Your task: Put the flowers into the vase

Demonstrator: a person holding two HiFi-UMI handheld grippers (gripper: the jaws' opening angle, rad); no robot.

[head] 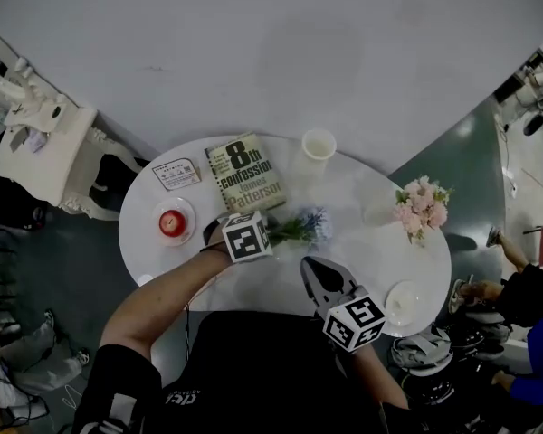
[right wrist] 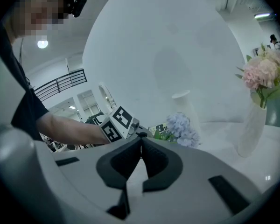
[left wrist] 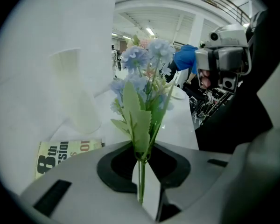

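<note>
— So, what has the left gripper point(left wrist: 142, 190) got?

— A spray of blue flowers point(left wrist: 144, 64). Its pale jaws are pinched on the thin green stem, low down. Flat, saw-edged leaves rise just above the pads. The blooms at the top are soft, rounded clusters of small petals.

— And where is that over the table?

— Near the middle of the round white table point(head: 362, 251), whose top is smooth and glossy. The blooms point away from the person, just beside the near corner of a paperback book point(head: 245, 172).

— The vase?

— A plain white vase point(head: 319, 145) with a matte look and a round, flared mouth. It stands at the far edge of the table, beside the book and well apart from the flowers. Nothing is in it.

— The right gripper point(right wrist: 140, 146)?

— Its jaws are pressed together with nothing between them. The black inner pads meet at the tip. It hangs over the table's near edge.

— Anything else?

— A second white vase point(right wrist: 252, 129), slim in the neck, holds frilly pink flowers point(right wrist: 263, 71). A red apple point(head: 172, 223) sits on a small round plate point(head: 188, 210), with a flat card point(head: 176, 174) near it.
</note>
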